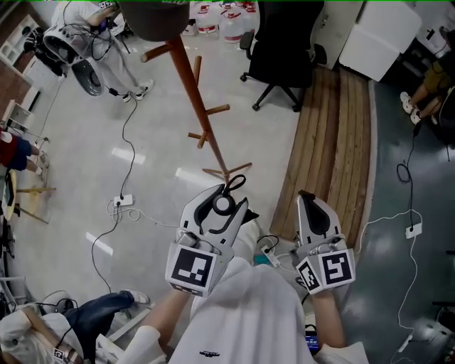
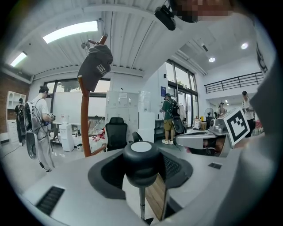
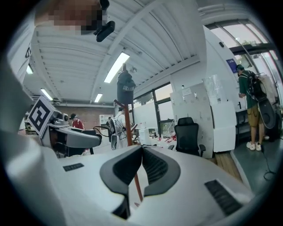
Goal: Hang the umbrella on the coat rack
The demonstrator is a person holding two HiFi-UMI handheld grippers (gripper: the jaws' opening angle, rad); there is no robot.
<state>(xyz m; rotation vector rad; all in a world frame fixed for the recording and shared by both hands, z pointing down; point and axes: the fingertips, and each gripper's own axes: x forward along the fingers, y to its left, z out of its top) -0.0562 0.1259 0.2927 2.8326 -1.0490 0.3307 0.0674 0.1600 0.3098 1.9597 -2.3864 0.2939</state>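
**Umbrella in the left fingers, not yet on the rack**

For writing, we find little that can be read. The dark cap (image 2: 95,66) on top of the coat rack (image 1: 190,84) carries white lettering, but it sits tilted and small and we cannot make out the word. The jugs (image 1: 207,21) on the floor at the far end have red labels whose print is too small to read. Each gripper's cube shows black-and-white square markers and no words.

By our count there are two grippers, one umbrella, one wooden coat rack with several pegs, one cap on it and one black office chair (image 1: 286,50).

The left gripper (image 1: 229,196) has its fingers closed on the umbrella (image 2: 141,162). They clamp its round black handle knob with the white cap on the end. A thin shaft runs down from the knob below the fingers, and in the head view a black wrist loop sticks out past the fingertips. The rest of the umbrella is hidden under the gripper.

The right gripper (image 1: 307,197) is empty, its fingers pressed together with nothing between them.

The umbrella is held in the air in front of the person, on no peg. The rack stands just beyond it on the pale floor, and both gripper views look at its pole.
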